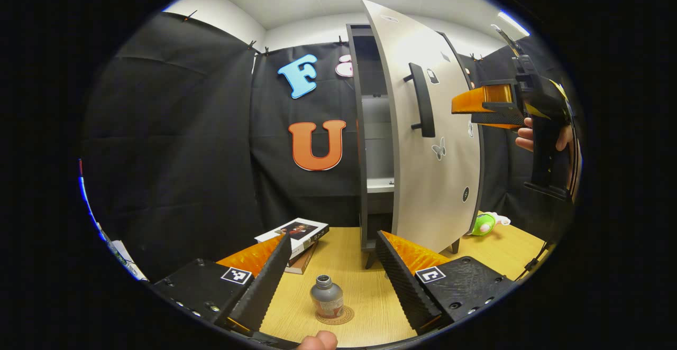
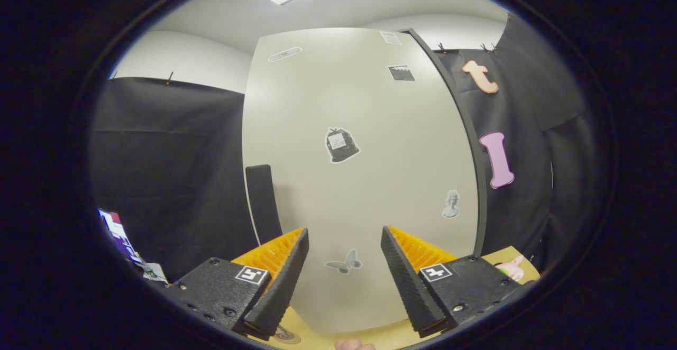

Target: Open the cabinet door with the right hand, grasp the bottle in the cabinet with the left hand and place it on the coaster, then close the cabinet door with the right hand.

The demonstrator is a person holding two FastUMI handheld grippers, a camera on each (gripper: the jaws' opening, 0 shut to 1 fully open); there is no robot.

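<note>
Closing step pending: bottle (image 1: pixel 326 297) stands on coaster (image 1: pixel 338 317) at 6 o'clock, between the released left gripper (image 1: pixel 329 278). Right gripper (image 2: pixel 338 281), jaws open and empty, faces the ajar cabinet door (image 2: pixel 365 181); next, push it shut.

matt woodgrain table top (image 1: pixel 365 286); smooth, faintly glossy pale cabinet door (image 1: pixel 423 144) with matt black handle (image 1: pixel 423 101); dull grey bottle (image 1: pixel 326 298) with metallic look; ribbed fingers (image 1: pixel 264 286); glossy paper book cover (image 1: pixel 296 231).

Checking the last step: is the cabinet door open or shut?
Open. The door stands swung out from the cabinet, showing shelves inside; the bottle stands upright on the coaster.
</note>
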